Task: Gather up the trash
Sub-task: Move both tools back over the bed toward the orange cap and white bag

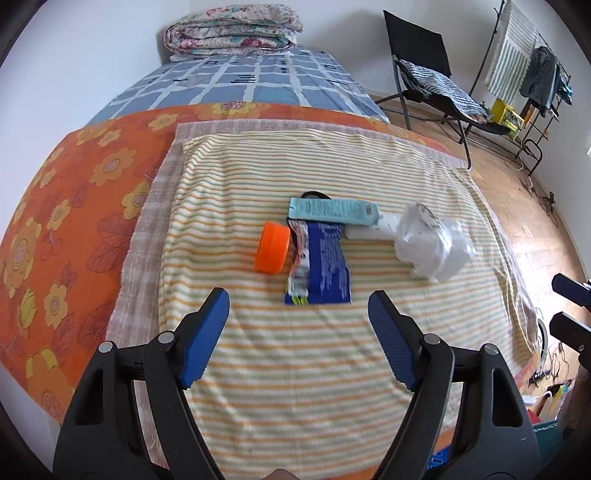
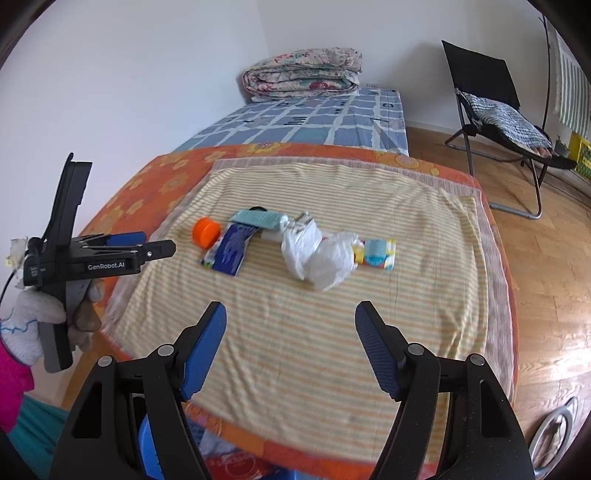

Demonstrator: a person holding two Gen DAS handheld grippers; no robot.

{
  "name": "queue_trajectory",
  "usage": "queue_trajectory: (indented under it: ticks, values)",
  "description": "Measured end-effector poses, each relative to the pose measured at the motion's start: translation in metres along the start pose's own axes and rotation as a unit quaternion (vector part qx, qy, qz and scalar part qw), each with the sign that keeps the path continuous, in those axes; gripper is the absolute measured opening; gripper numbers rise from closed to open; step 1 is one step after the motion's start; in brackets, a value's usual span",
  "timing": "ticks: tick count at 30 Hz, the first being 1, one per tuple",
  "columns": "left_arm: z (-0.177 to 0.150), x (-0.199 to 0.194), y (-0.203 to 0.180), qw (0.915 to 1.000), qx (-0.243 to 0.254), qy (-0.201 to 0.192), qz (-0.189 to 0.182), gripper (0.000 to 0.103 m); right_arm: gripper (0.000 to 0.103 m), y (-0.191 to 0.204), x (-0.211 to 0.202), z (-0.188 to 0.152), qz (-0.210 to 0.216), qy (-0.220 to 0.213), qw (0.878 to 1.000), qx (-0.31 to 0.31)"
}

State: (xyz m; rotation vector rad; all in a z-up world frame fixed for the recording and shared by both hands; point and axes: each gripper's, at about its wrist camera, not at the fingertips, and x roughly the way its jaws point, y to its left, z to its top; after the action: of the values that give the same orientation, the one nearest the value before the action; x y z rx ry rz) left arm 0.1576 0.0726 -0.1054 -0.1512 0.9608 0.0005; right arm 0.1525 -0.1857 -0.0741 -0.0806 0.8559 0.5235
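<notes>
Trash lies in a row on a striped towel [image 1: 314, 369] spread over the bed: an orange cap [image 1: 271, 251], a blue wrapper [image 1: 325, 266], a teal tube [image 1: 334, 211] and a crumpled white plastic bag [image 1: 428, 243]. My left gripper [image 1: 297, 301] hovers open just short of the blue wrapper, with nothing between its fingers. In the right wrist view the same cap [image 2: 206, 229], wrapper [image 2: 231, 254], tube [image 2: 258, 218] and bag [image 2: 321, 258] show, plus a colourful packet [image 2: 376, 253]. My right gripper [image 2: 291, 312] is open and empty, short of the bag. The left gripper [image 2: 155, 244] appears at the left, held by a gloved hand [image 2: 29, 317].
A folded quilt [image 1: 232, 29] lies at the bed's far end against the wall. A black folding chair [image 2: 495, 107] and a drying rack [image 1: 532, 74] stand on the wood floor to the right. A blue container [image 2: 151, 450] sits below the bed's near edge.
</notes>
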Motion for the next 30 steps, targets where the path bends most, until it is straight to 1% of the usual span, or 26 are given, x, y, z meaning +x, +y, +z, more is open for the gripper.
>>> queue_trajectory:
  ticks: [3, 6, 7, 11, 15, 18, 21, 22, 25, 27, 28, 30]
  values:
    - [0.009, 0.012, 0.003, 1.0, -0.005, 0.0, 0.003, 0.078, 0.072, 0.0, 0.016, 0.01, -0.003, 0.004, 1.0, -0.004]
    - [0.016, 0.027, 0.007, 0.9999, -0.008, 0.006, 0.004, 0.069, 0.072, 0.001, 0.037, 0.022, -0.004, 0.011, 1.0, -0.002]
    - [0.019, 0.032, 0.01, 0.9999, -0.013, 0.009, 0.002, 0.068, 0.072, 0.001, 0.043, 0.025, -0.004, 0.013, 1.0, -0.001]
    - [0.025, 0.049, 0.014, 0.9997, -0.017, 0.016, 0.006, 0.068, 0.072, -0.002, 0.072, 0.036, -0.009, 0.028, 0.999, 0.013]
    - [0.03, 0.063, 0.017, 0.9997, -0.002, 0.021, 0.016, 0.068, 0.072, -0.004, 0.094, 0.038, -0.019, 0.043, 0.999, 0.018]
    - [0.032, 0.074, 0.019, 0.9994, 0.0, 0.032, 0.015, 0.057, 0.072, -0.003, 0.107, 0.04, -0.03, 0.048, 0.998, 0.014]
    - [0.032, 0.083, 0.02, 0.9992, 0.001, 0.038, 0.014, 0.052, 0.072, -0.002, 0.117, 0.042, -0.038, 0.051, 0.998, 0.01]
    - [0.032, 0.085, 0.02, 0.9991, 0.001, 0.039, 0.014, 0.046, 0.072, -0.002, 0.12, 0.043, -0.042, 0.052, 0.998, 0.008]
    - [0.033, 0.088, 0.022, 0.999, -0.004, 0.044, 0.006, 0.034, 0.072, -0.002, 0.13, 0.044, -0.058, 0.056, 0.997, -0.002]
    - [0.033, 0.088, 0.023, 0.9991, -0.005, 0.043, 0.004, 0.031, 0.072, -0.001, 0.135, 0.044, -0.065, 0.059, 0.996, -0.007]
    - [0.033, 0.089, 0.023, 0.9991, -0.005, 0.043, 0.003, 0.027, 0.072, -0.002, 0.137, 0.044, -0.069, 0.06, 0.996, -0.009]
    - [0.033, 0.089, 0.023, 0.9991, -0.005, 0.042, -0.003, 0.023, 0.072, -0.002, 0.14, 0.044, -0.073, 0.062, 0.995, -0.012]
